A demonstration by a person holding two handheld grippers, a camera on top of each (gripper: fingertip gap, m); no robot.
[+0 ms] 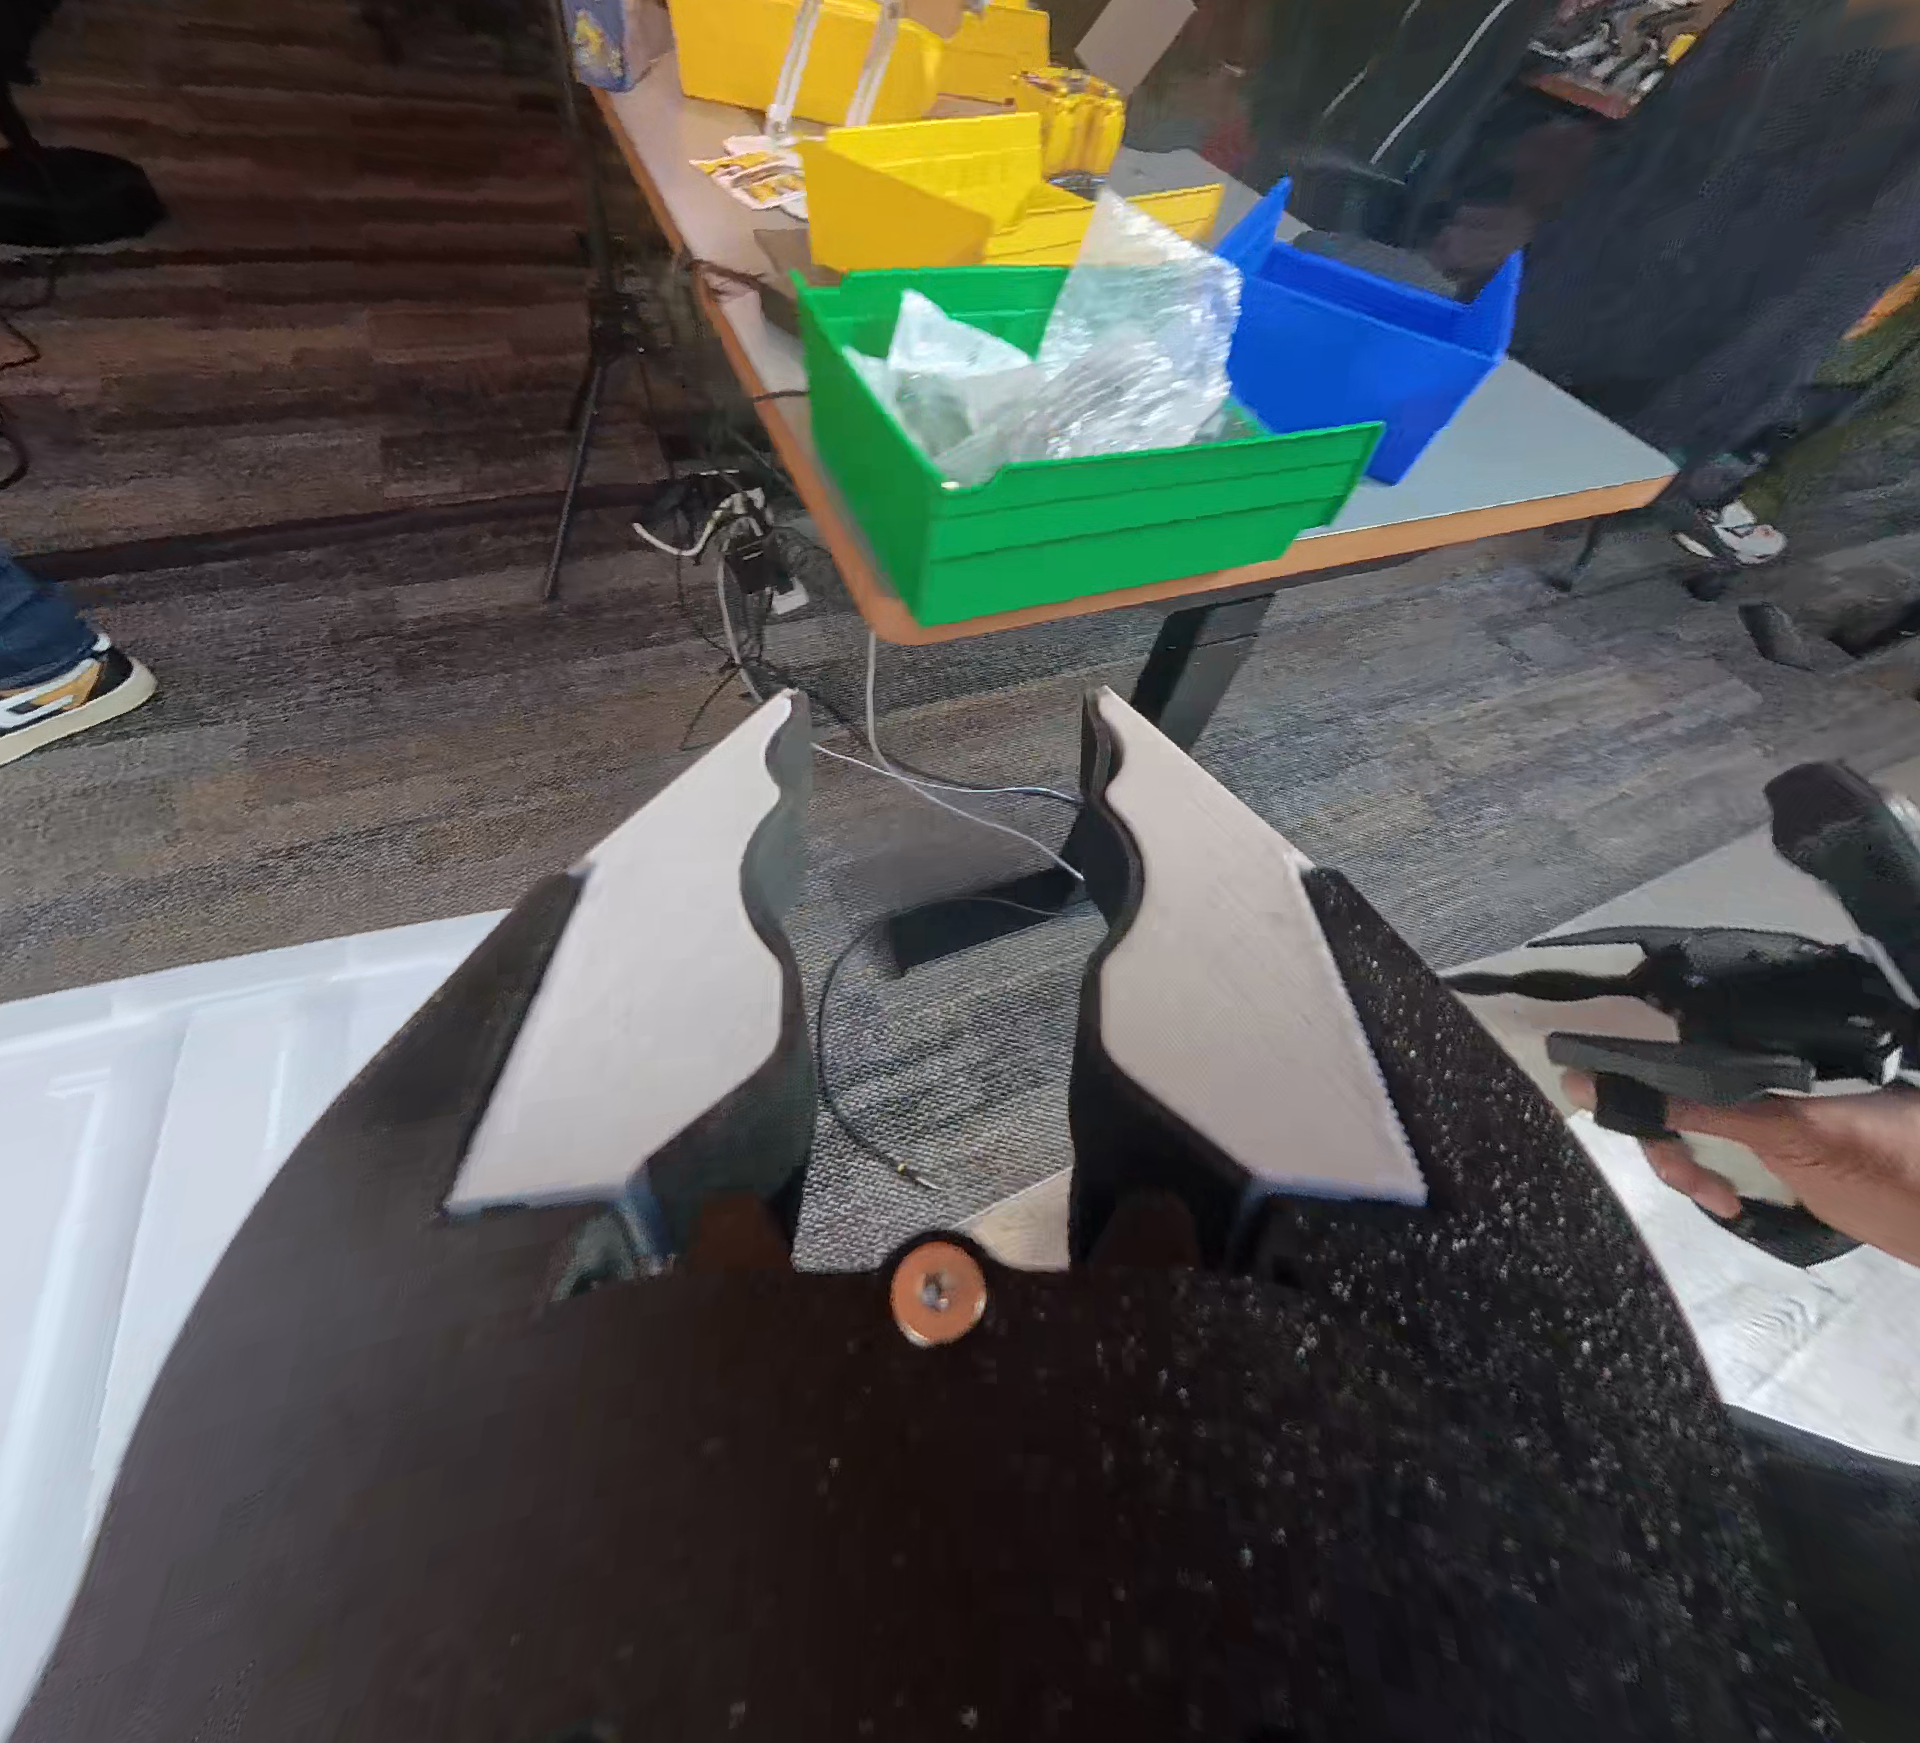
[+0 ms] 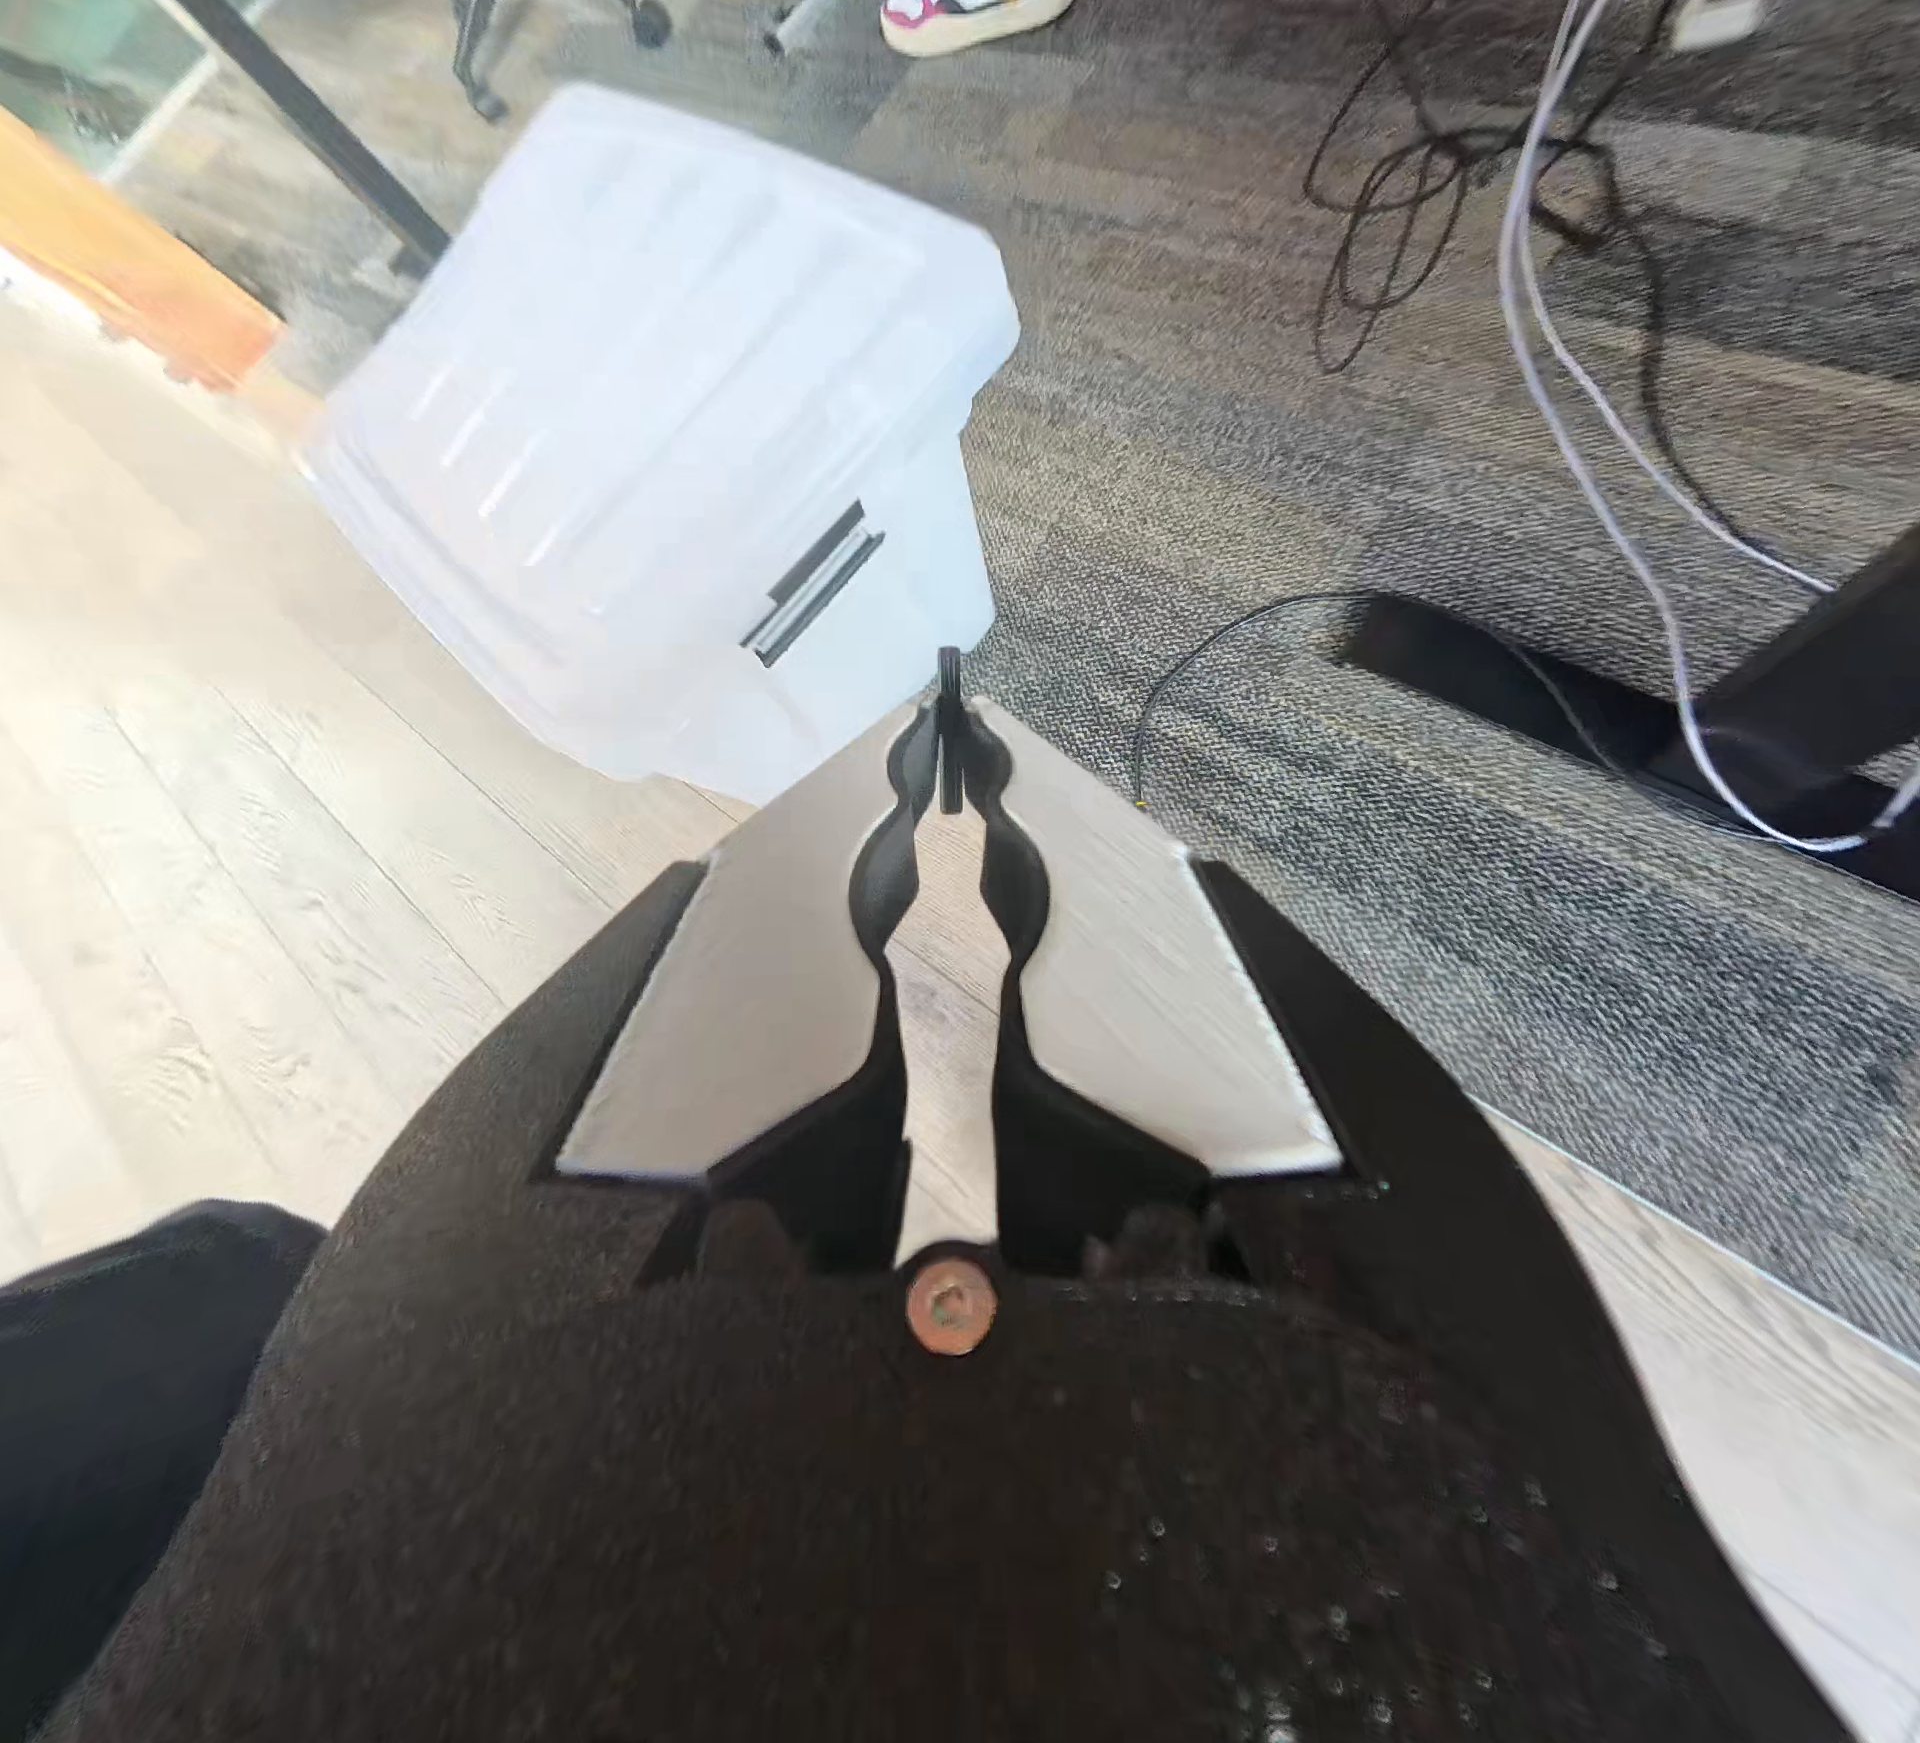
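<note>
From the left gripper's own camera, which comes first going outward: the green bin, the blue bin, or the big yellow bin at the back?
Measured from the left gripper, open and holding nothing:
1. Green bin, at the near table edge, straight ahead, holding clear plastic bags.
2. Blue bin, just behind it, to the right.
3. Yellow bin, at the back, to the left.

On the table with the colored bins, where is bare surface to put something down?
Bare grey tabletop shows at the near right corner, beside the blue bin and behind the green bin. The far left end is crowded with yellow bins.
</note>
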